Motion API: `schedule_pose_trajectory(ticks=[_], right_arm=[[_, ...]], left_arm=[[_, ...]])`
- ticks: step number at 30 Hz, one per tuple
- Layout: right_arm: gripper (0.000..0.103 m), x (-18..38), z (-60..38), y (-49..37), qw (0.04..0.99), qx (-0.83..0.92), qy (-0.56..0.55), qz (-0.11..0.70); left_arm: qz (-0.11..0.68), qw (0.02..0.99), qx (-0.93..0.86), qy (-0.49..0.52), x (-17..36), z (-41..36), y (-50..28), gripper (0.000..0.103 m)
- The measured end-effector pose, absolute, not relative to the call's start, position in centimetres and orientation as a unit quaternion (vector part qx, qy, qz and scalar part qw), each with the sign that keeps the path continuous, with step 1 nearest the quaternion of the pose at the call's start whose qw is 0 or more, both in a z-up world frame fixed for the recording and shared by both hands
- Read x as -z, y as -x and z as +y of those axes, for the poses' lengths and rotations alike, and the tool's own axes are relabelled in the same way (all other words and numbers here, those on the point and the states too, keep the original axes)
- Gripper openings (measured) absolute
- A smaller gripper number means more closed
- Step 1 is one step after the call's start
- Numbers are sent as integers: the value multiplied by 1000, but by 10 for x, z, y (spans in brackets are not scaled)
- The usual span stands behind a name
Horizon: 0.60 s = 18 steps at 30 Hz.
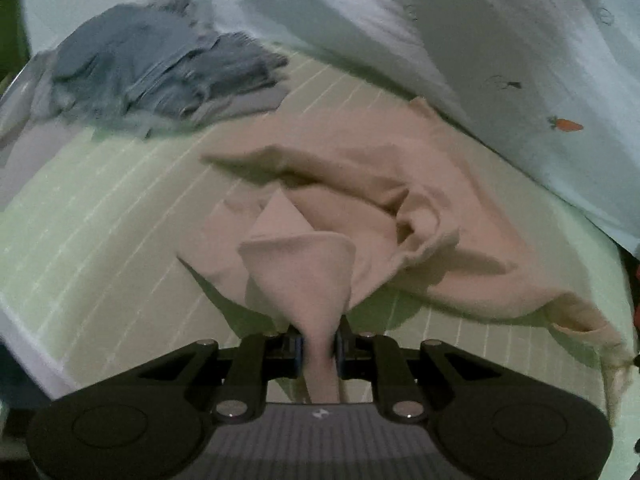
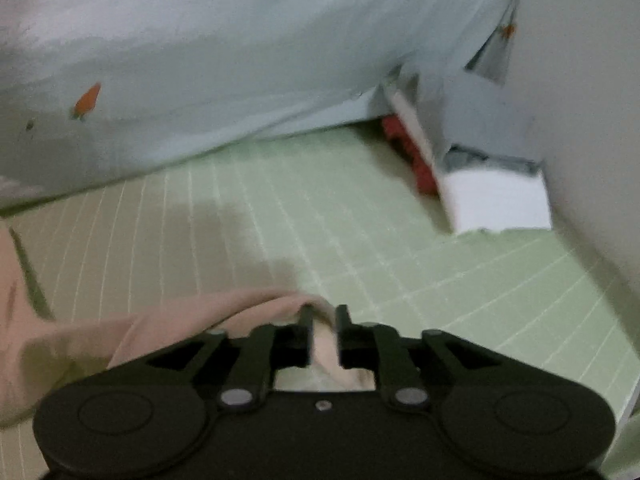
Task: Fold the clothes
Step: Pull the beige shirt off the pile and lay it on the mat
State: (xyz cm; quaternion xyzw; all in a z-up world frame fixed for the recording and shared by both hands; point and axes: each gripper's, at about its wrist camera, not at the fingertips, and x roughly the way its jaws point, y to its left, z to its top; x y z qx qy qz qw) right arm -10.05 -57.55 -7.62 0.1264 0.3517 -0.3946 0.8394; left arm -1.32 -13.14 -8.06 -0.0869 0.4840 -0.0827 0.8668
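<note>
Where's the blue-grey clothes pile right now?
Left wrist view, upper left: the blue-grey pile lies on the green mat, beyond the pink garment.

Garment (image 1: 360,200) showing pale pink; mat (image 1: 100,220) light green, white-lined; quilt (image 1: 500,40) pale blue, carrot-printed; pile (image 1: 152,68) grey-blue

Left hand-held gripper (image 1: 319,344) and right hand-held gripper (image 2: 324,326) both have jaws pinched onto cloth.

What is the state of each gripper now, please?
Left gripper: closed on a bunched part of the pink garment.
Right gripper: closed on another part of the same pink garment.
</note>
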Motion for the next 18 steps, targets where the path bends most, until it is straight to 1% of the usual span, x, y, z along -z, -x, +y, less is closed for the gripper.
schedule_pose_trajectory(ticks=[1,2,3,4,5,7,14,18], right_arm=[[32,78,-573,95,845,380,-128,353],[38,78,-570,91,852,367,-127,351],[40,78,-566,86,858,354,-125,349],[44,76,-561,81,863,344,-124,348],[51,75,-556,76,868,335,-124,346],[58,72,-550,70,875,319,-130,341],[70,77,-522,54,886,272,-130,352],[74,85,-512,38,888,252,-135,360]], left_arm=[[484,867,77,89,82,-132,17,17],[485,867,72,90,83,-132,21,17],[485,867,69,90,83,-132,25,17],[486,867,66,91,83,-131,28,17],[487,866,63,92,84,-131,31,17],[491,864,59,94,86,-130,36,17],[502,857,49,101,95,-123,27,18],[512,851,46,106,99,-118,13,18]])
